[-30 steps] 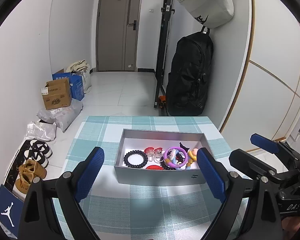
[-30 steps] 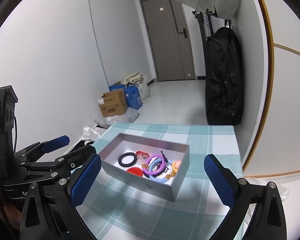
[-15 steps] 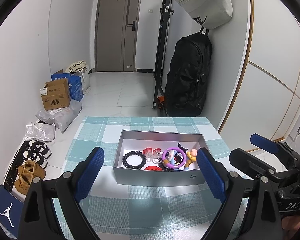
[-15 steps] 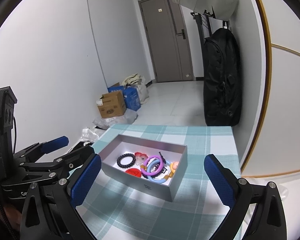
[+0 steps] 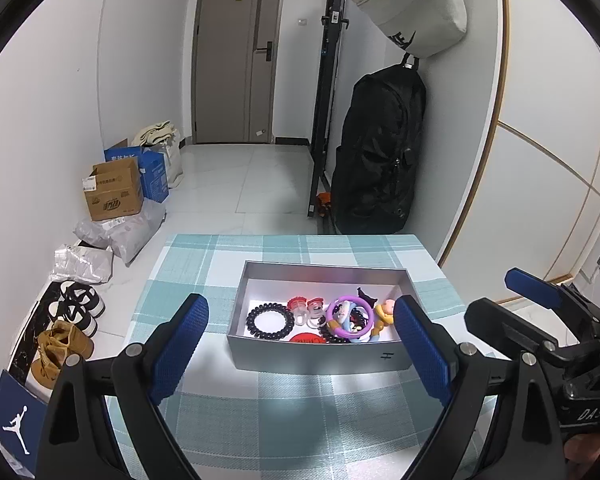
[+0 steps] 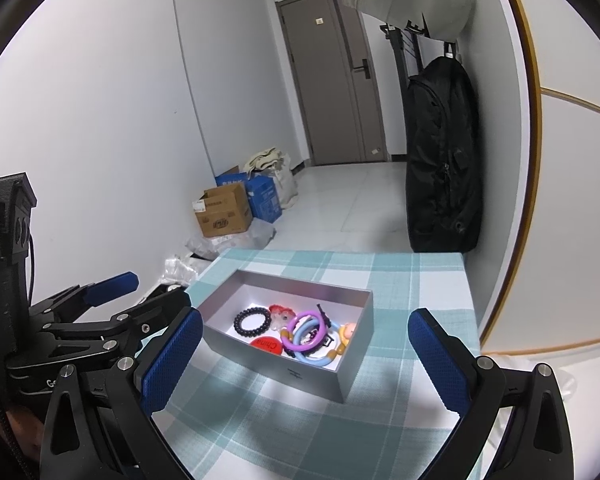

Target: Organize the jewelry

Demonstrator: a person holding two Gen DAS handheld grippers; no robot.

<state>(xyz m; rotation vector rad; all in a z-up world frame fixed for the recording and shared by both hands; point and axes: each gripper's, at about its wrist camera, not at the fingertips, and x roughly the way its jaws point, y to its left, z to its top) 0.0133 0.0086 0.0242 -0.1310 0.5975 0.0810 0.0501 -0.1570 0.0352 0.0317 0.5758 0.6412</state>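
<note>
A grey open box (image 5: 316, 354) (image 6: 284, 372) stands on the teal plaid tablecloth (image 5: 300, 412) (image 6: 260, 432). It holds a black bead bracelet (image 5: 270, 321) (image 6: 253, 320), a purple ring (image 5: 348, 315) (image 6: 304, 330), a red disc (image 5: 308, 337) (image 6: 267, 345), clear and red pieces (image 5: 306, 308) and a small doll charm (image 5: 385, 310) (image 6: 346, 334). My left gripper (image 5: 300, 344) (image 6: 140, 292) is open and empty, just in front of the box. My right gripper (image 6: 306, 364) (image 5: 508, 300) is open and empty, near the box's right front.
The table's far edge (image 5: 292, 236) drops to a tiled floor. Cardboard boxes (image 5: 114, 192) (image 6: 222, 210), plastic bags and shoes (image 5: 66, 320) lie on the left. A black backpack (image 5: 378, 148) (image 6: 442, 156) hangs at the right wall, a white bag (image 5: 416, 8) above it.
Both views have shifted slightly; the box sits a little lower and nearer in each. Both grippers stay open and empty.
</note>
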